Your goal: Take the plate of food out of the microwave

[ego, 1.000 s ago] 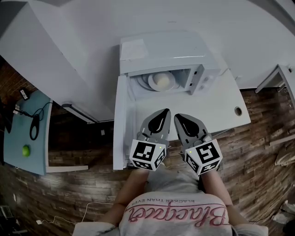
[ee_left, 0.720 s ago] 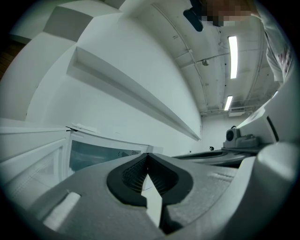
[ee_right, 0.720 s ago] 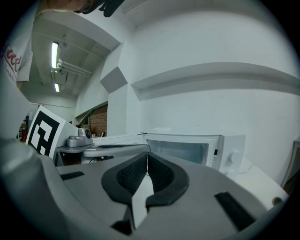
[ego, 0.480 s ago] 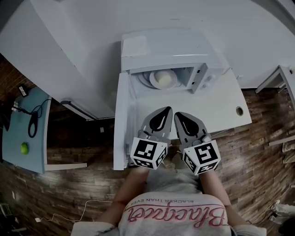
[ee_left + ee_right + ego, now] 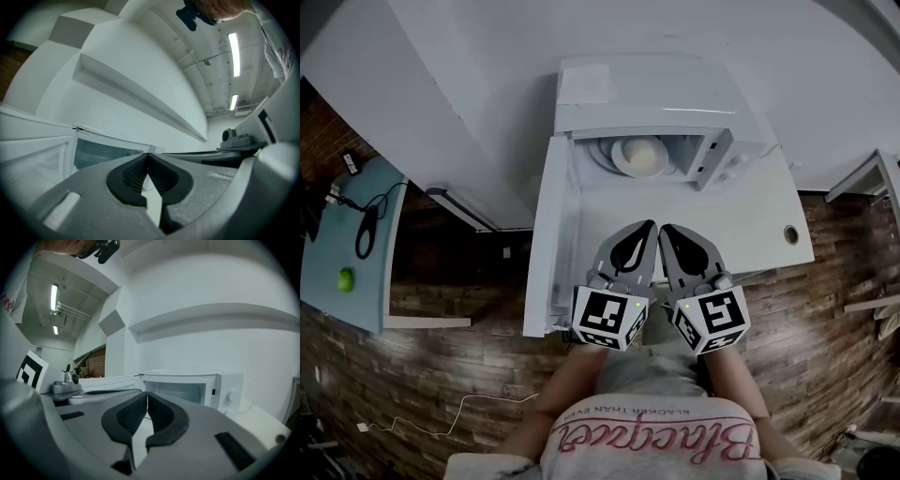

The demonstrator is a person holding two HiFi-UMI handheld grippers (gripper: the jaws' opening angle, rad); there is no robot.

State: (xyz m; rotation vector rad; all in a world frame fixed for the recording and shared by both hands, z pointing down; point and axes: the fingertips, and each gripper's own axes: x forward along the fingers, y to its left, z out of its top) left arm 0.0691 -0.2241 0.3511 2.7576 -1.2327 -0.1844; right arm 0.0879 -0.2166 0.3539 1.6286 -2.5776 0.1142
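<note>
Head view gives me both grippers side by side, low in front of the microwave, which stands on the white surface. My left gripper has its jaws pressed together with nothing between them; the left gripper view shows the pads meeting tip to tip. My right gripper is the same, jaws together and empty. The door hangs wide open to the left. The plate sits inside the cavity, well apart from both grippers, with a pale round piece of food on it. In the right gripper view the microwave's open front lies ahead of the jaws, with a knob on its right panel.
</note>
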